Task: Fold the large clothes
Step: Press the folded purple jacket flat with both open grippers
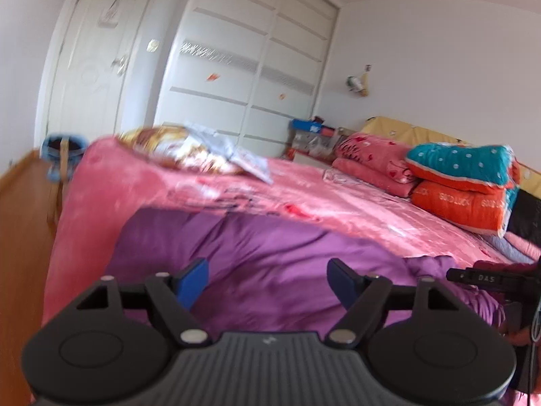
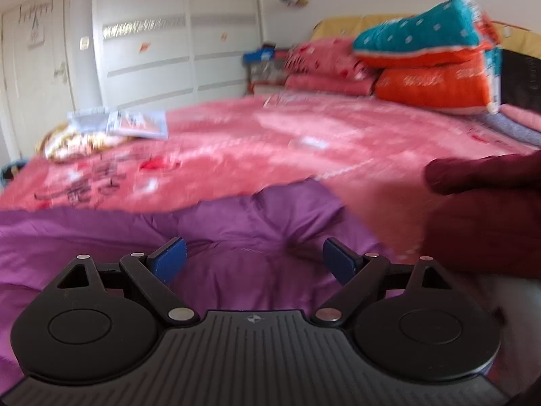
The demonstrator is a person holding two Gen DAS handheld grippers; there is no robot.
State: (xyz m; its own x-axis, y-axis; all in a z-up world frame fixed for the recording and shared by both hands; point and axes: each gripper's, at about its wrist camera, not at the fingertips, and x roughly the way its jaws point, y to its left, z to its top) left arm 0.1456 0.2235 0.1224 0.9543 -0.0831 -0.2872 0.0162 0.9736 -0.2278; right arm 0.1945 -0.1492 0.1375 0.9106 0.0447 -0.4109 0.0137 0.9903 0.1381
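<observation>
A bedroom with a white wardrobe point(image 1: 250, 67) behind a bed under a pink blanket point(image 1: 338, 209). A purple padded garment point(image 1: 270, 264) lies spread on the blanket's near edge, at 6 o'clock in both views. The left gripper point(image 1: 267, 280) hovers over it, its 2 blue pads apart with nothing between. The right gripper point(image 2: 253, 260) is likewise spread wide above the garment. Folded quilts point(image 2: 436, 67) are stacked at 2 o'clock; a dark red sleeve point(image 2: 490, 209) is at 3 o'clock.

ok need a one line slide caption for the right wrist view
Right gripper open and empty above a purple garment spread on a pink bedspread, folded quilts stacked behind.
</observation>
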